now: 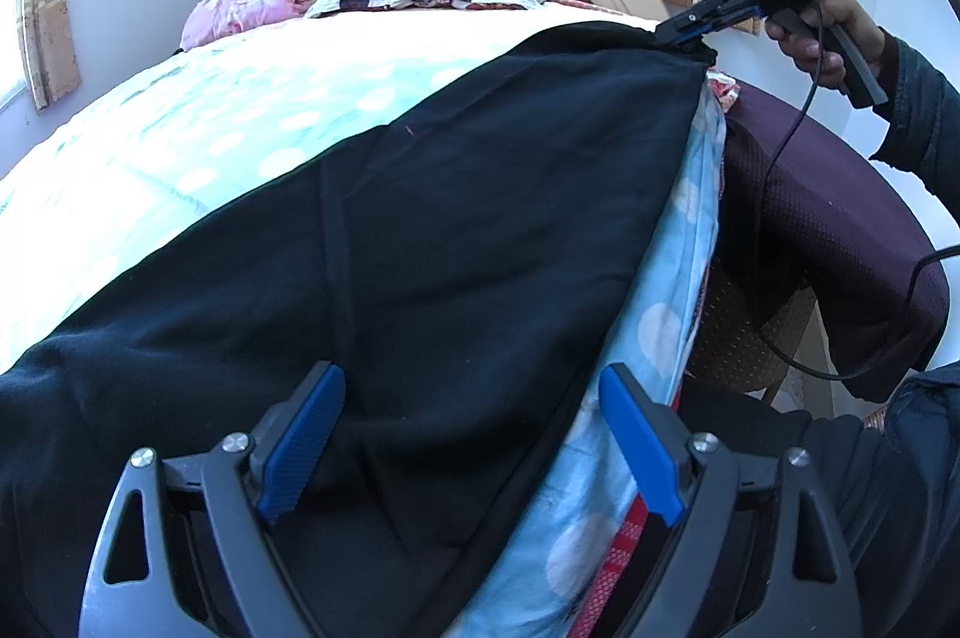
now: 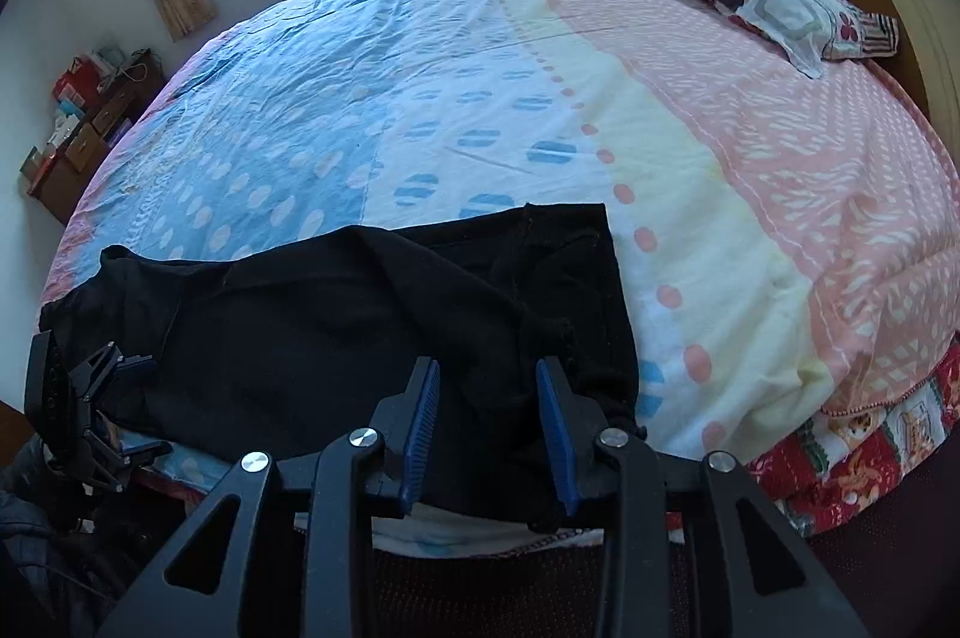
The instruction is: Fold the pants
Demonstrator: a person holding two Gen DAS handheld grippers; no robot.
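Along the near edge of the bed the black pants lie flat, long axis running left to right across the lower frame of the right wrist view. Right gripper sits over their right end, jaws part open, cloth between but apparently not pinched. Left gripper straddles the other end, jaws wide, holding nothing.

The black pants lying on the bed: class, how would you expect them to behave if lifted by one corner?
The black pants would probably droop and sag, since they lie in soft folds. They look like light knit fabric that bunches rather than holds shape. On the bed sheet they would likely drag, not slide.
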